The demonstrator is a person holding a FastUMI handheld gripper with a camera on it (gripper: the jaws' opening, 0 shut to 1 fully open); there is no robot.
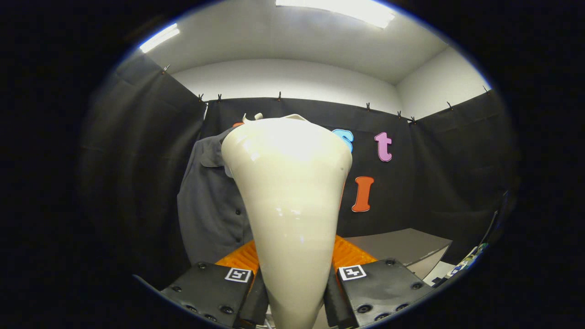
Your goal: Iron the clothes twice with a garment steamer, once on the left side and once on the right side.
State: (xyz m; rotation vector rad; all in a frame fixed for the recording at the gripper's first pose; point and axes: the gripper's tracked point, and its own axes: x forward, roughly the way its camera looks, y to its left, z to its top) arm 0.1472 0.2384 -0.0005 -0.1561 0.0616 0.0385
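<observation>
Gripper (295,278) clamped on cream garment steamer (288,196), both fingers pressed vs. its narrow handle, gap just handle-wide. Steamer head upright, flaring wide beyond fingertips. Grey buttoned shirt (210,214) hung beyond fingers, behind steamer & to its left. Grey tabletop (402,246) ahead on right.

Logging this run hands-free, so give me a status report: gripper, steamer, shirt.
Gripper shut on cream garment steamer, head raised. Grey shirt hangs beyond the fingers on the booth wall, partly hidden by the steamer. Contact cannot be told. Nothing seen in the way.
</observation>
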